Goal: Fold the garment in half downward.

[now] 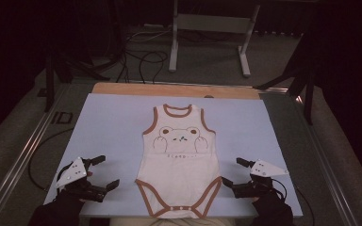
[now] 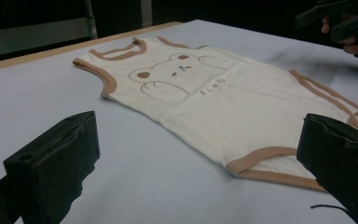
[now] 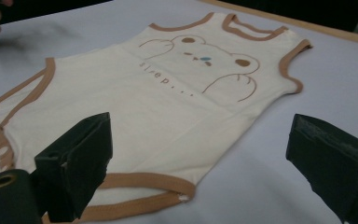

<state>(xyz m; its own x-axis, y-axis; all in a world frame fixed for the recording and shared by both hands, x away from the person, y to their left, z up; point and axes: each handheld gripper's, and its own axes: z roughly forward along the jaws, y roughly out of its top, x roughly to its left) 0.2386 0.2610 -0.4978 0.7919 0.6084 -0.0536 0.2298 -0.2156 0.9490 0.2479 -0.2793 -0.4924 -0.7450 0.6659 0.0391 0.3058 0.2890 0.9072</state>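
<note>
A cream sleeveless baby bodysuit with brown trim and a bear print (image 1: 179, 157) lies flat in the middle of the high view, on the pale blue sheet that covers your bench (image 1: 113, 127), neck toward the top of the frame and snap crotch at the bottom edge. Your left tool (image 1: 104, 171) sits at the lower left, just beside the bodysuit's leg opening but apart from it, jaws spread wide with nothing between them. Your right tool (image 1: 231, 171) sits at the lower right, its lower jaw tip right at the brown hem, also wide open and empty. In the left gripper view the bodysuit (image 2: 223, 102) stretches across the centre; in the right gripper view it (image 3: 168, 102) lies ahead of the parted jaws.
</note>
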